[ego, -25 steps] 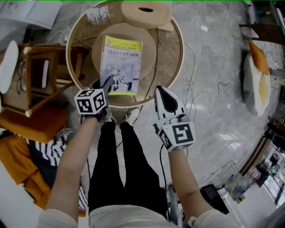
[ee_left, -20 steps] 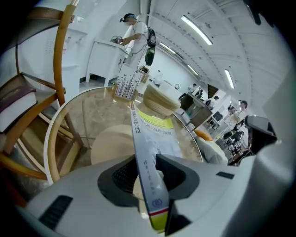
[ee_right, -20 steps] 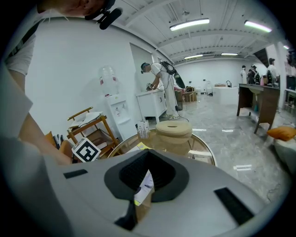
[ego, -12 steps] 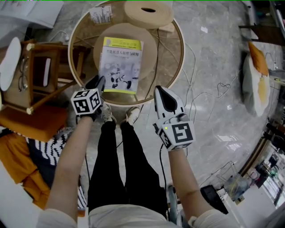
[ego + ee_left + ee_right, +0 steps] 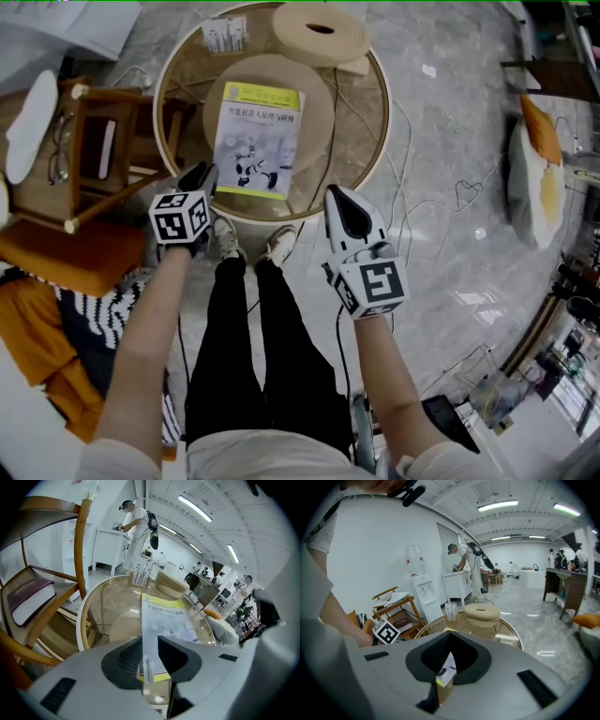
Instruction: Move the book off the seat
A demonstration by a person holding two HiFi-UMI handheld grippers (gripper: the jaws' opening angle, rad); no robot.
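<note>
here the book [image 5: 255,141] lies flat on the round seat [image 5: 316,112]. the left gripper [image 5: 202,174] sits just beside its near left corner, jaws slightly spread, just now narrowing, nothing between them. the right gripper [image 5: 335,191] hovers nearby, narrowly parted, empty.

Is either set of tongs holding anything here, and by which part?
Nothing held. The left tongs, jaws just closing slightly, stand open beside the near-left corner of the book, nothing clamped between them; the right tongs are open and empty.
</note>
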